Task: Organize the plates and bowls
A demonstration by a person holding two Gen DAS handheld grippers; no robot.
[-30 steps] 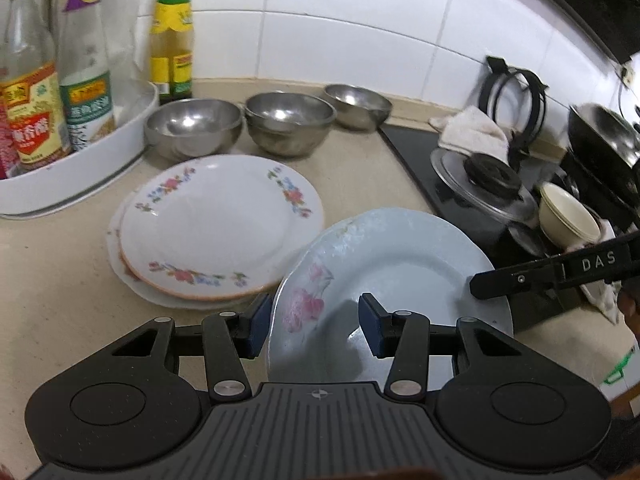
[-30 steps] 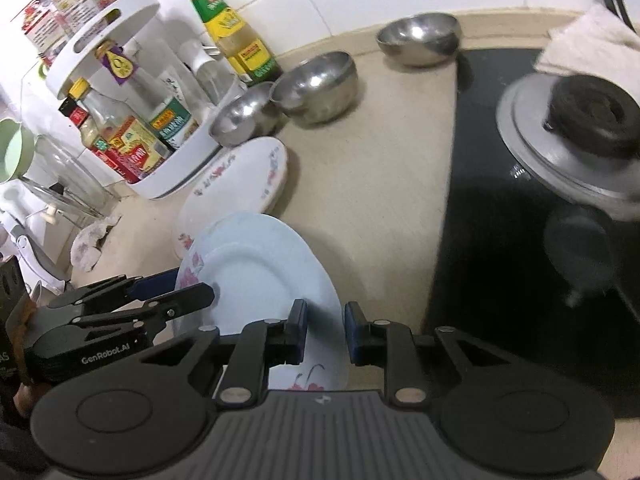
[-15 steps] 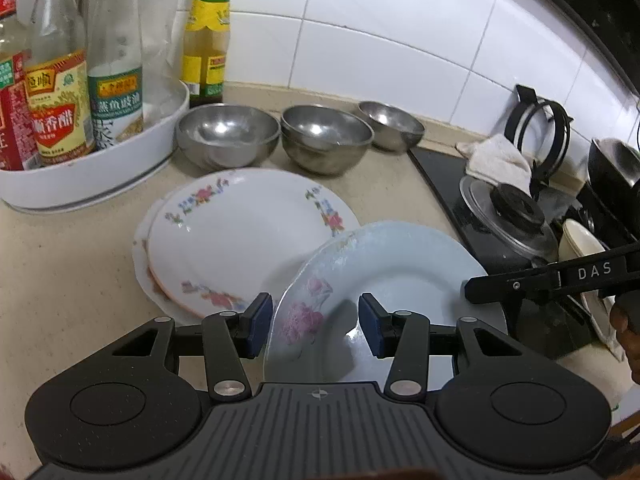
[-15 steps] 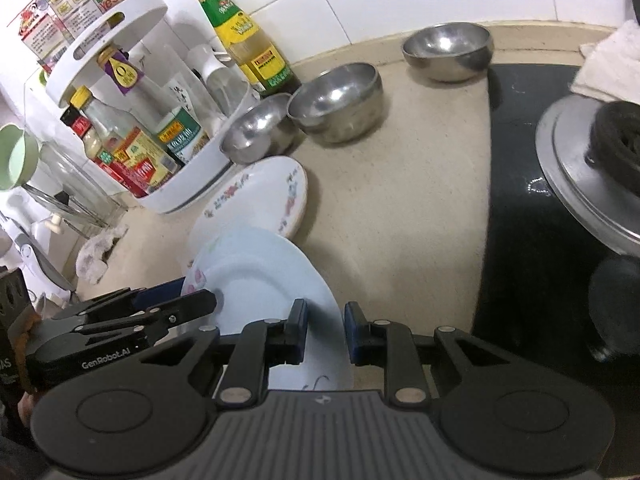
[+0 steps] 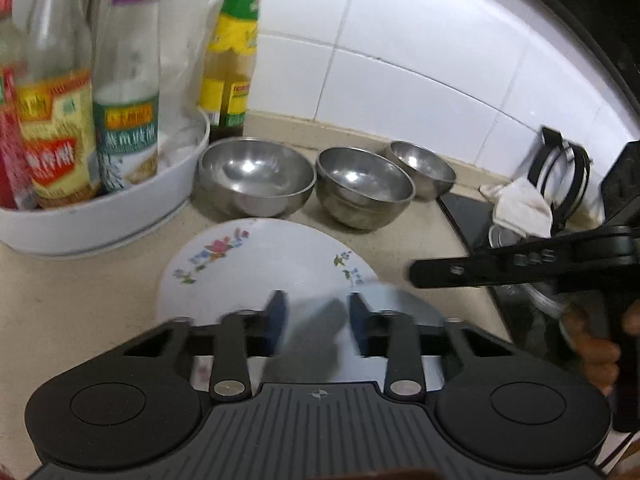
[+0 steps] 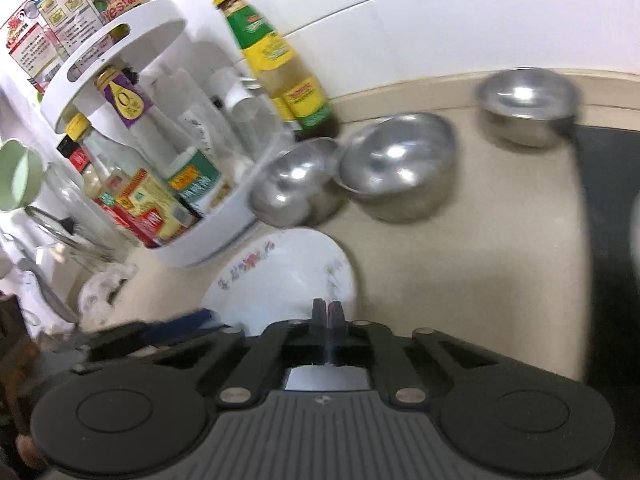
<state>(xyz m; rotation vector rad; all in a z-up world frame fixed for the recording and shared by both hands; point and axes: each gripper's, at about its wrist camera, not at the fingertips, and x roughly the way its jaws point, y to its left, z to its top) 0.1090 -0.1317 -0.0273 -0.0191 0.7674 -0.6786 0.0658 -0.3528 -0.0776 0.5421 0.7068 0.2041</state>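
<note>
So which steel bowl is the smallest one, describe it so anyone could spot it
Start at the black stovetop. Three steel bowls line the counter along the tiled wall; the smallest bowl sits nearest the stovetop, apart from the other two, which stand close together beside the white bottle rack.

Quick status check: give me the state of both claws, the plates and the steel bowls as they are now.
Left claw: open, over the blue plate.
Right claw: shut on the blue plate's rim.
Blue plate: held, blurred, overlapping the floral plate.
Floral plate: flat on the counter.
Three steel bowls: upright, empty, unstacked.
</note>
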